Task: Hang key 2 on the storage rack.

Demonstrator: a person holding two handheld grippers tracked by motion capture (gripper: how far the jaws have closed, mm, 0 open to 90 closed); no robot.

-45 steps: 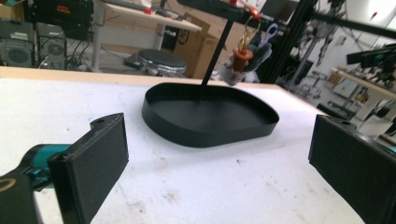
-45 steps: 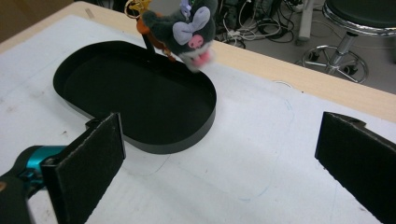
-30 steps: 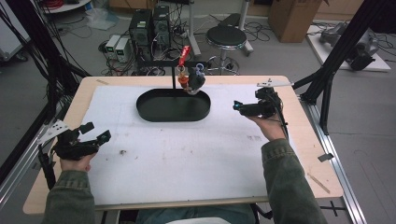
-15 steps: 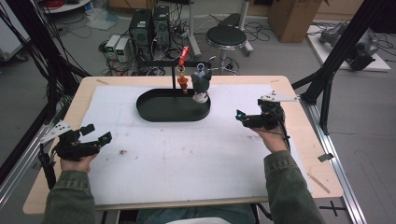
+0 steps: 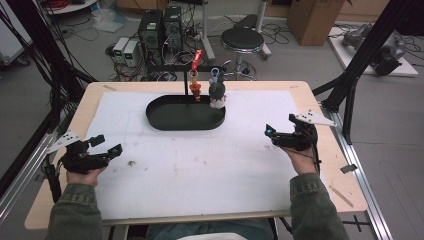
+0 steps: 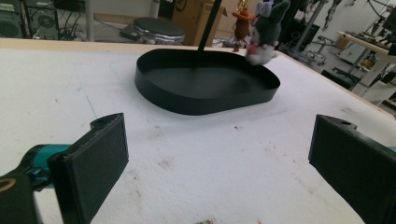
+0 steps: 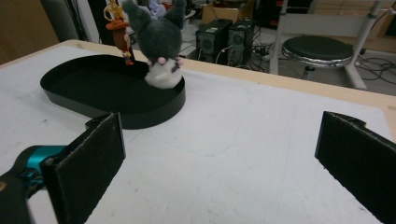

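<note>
A black oval tray (image 5: pixel 165 121) (image 6: pixel 154 93) (image 7: pixel 60 95) lies at the far middle of the white mat, with a thin black stand (image 5: pixel 186 82) rising from its back edge. From the stand hang a small orange figure (image 5: pixel 195 90) (image 7: pixel 121 32) and a grey plush toy (image 5: pixel 217 92) (image 6: pixel 264 28) (image 7: pixel 161 42), both dangling over the tray's right end. My left gripper (image 5: pixel 106 146) (image 6: pixel 219 163) rests open at the table's left edge. My right gripper (image 5: pixel 269 134) (image 7: pixel 219 163) is held open at the right side, well short of the tray. Nothing is between either pair of jaws.
The white mat (image 5: pixel 200 165) covers most of the wooden table (image 5: pixel 330 165). Black frame struts (image 5: pixel 350 80) stand at the right back corner and along the left side. A stool (image 5: pixel 241 39) and computer boxes (image 5: pixel 160 27) are on the floor behind.
My right gripper has drawn back from the stand toward the right near side. The grey plush now hangs on the stand and swings slightly. The left gripper has stayed put.
</note>
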